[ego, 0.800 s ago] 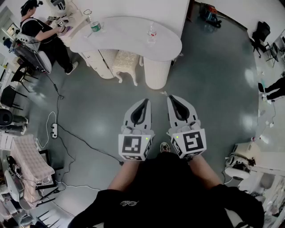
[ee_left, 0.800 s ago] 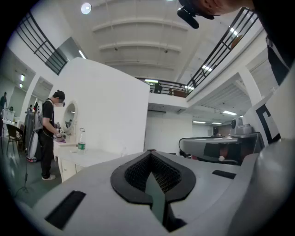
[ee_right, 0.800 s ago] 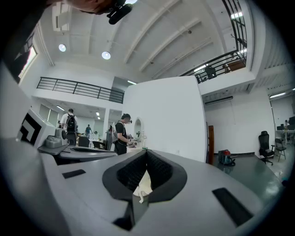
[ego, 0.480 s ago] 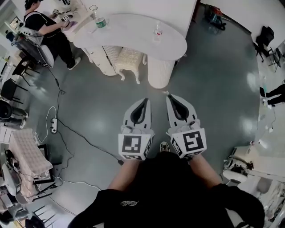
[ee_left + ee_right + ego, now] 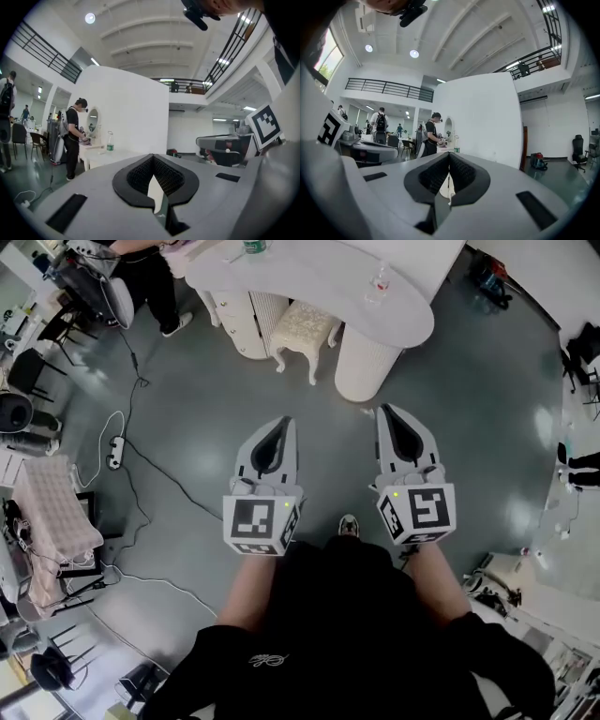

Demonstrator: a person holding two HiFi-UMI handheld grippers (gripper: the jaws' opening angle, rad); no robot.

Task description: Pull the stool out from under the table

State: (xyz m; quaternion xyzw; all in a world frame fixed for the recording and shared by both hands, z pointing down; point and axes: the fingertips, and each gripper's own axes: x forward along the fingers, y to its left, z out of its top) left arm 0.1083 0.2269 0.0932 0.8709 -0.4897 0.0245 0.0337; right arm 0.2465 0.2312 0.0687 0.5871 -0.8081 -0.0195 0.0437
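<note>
Grey floor [image 5: 187, 418] lies open up to the white tabletop [image 5: 309, 277] at 12 o'clock. The stool [image 5: 305, 326] sits tucked there between a drawer unit [image 5: 246, 320] and a round pedestal [image 5: 367, 367], its front edge showing past the rim. Left gripper [image 5: 284, 423] and right gripper [image 5: 386, 412] are held level, well apart from the stool, fingers [image 5: 253, 454] closed on nothing, apparently carried for approach. Pull-out room extends toward 6 o'clock, and a cable [image 5: 155, 474] at 9 o'clock lies outside that path.

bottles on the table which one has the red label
The clear bottle near the right end of the table; the other bottle, at the picture's top edge, has a green label.
</note>
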